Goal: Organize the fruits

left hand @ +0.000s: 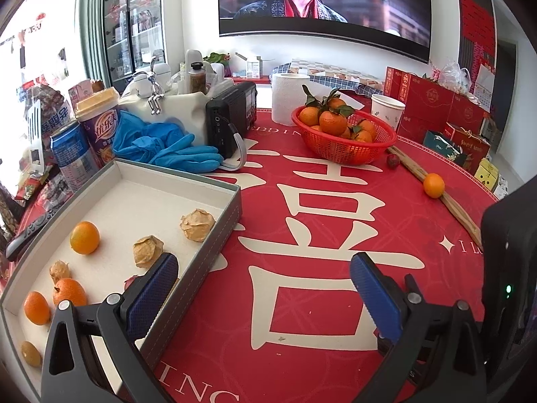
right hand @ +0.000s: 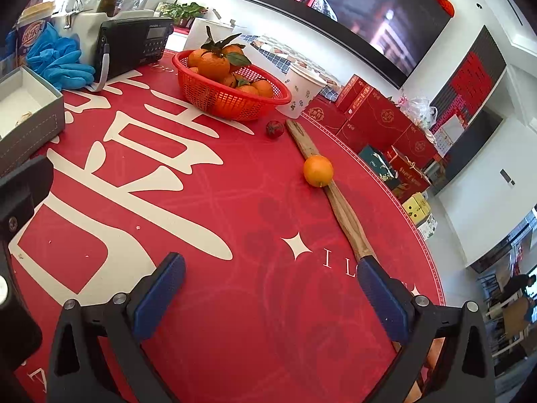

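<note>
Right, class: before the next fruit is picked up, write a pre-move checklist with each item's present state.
1. Right gripper open and holding nothing: ok.
2. Left gripper open and holding nothing: ok.
3. Loose orange on the tablecloth in view, nothing covering it: ok.
4. Wooden stick apart from that orange: not ok, they touch.
5. Box has bare floor for more fruit: ok.
6. Small red fruit firm enough to grip: cannot tell.

Left wrist view looks forward from low over the red tablecloth (left hand: 302, 201), its near-left taken up by the grey tray (left hand: 231, 215); right wrist view sits further right, also low, angled toward the wooden stick (right hand: 339, 198); both share the red basket (left hand: 342, 154), the lone orange (left hand: 433, 185) and the wall screen (left hand: 325, 0) beyond.
</note>
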Demonstrator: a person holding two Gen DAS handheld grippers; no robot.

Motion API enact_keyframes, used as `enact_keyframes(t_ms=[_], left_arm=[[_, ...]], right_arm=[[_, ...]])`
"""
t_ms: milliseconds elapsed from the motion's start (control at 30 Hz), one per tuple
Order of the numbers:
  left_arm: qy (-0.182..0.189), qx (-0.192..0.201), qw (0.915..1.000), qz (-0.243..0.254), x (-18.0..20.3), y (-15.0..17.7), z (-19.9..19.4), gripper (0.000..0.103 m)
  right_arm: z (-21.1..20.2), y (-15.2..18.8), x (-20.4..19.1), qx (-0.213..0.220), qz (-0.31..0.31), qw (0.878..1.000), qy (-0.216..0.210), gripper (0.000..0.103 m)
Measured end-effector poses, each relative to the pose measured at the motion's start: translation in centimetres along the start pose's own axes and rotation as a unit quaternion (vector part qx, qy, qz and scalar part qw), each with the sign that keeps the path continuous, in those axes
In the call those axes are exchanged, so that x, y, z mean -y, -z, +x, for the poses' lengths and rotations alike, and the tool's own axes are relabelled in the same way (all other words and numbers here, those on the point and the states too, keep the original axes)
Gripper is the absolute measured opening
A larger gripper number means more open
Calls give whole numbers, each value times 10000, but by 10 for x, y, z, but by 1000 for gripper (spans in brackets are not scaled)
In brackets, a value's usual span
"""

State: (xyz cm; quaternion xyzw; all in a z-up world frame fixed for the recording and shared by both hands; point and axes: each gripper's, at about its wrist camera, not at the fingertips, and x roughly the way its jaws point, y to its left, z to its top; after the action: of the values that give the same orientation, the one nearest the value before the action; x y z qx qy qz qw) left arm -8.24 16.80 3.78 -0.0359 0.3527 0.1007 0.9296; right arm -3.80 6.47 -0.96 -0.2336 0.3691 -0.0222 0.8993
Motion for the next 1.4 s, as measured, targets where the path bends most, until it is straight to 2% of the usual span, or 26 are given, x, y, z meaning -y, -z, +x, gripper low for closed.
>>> enact_keyframes(t_ms=[267,400,500,600,633,700,1033,1233,1400], left_arm=[[35,4,10000,80,4,2,-1,102],[60,-3,9999,156,9,4,-2,102],[58,34,9998,198,11,5,-3,102],[88,54,9999,93,9,3,-5,102],[78,50,9999,100,9,3,-4,102],[67,8,9999,143,10,4,-3,102],[74,-69,9998,172,12,7,0,102],[170,-272,9995,-57,5,7,9,102],[134,-247,9996,3,6,8,8,102]], right_arm=[[4,0,7,-91,193,9995,-244,103],[8,1,15,-178,390,9977,-516,103],[17,3,31,-343,752,9913,-1028,103],[34,10,54,-550,1408,9703,-1891,103],[33,12,55,-549,1409,9687,-1970,103],[30,11,47,-533,1088,9746,-1884,103],[30,12,46,-550,1113,9736,-1918,103],[31,12,45,-551,1112,9736,-1918,103],[31,12,45,-550,1114,9735,-1919,103]])
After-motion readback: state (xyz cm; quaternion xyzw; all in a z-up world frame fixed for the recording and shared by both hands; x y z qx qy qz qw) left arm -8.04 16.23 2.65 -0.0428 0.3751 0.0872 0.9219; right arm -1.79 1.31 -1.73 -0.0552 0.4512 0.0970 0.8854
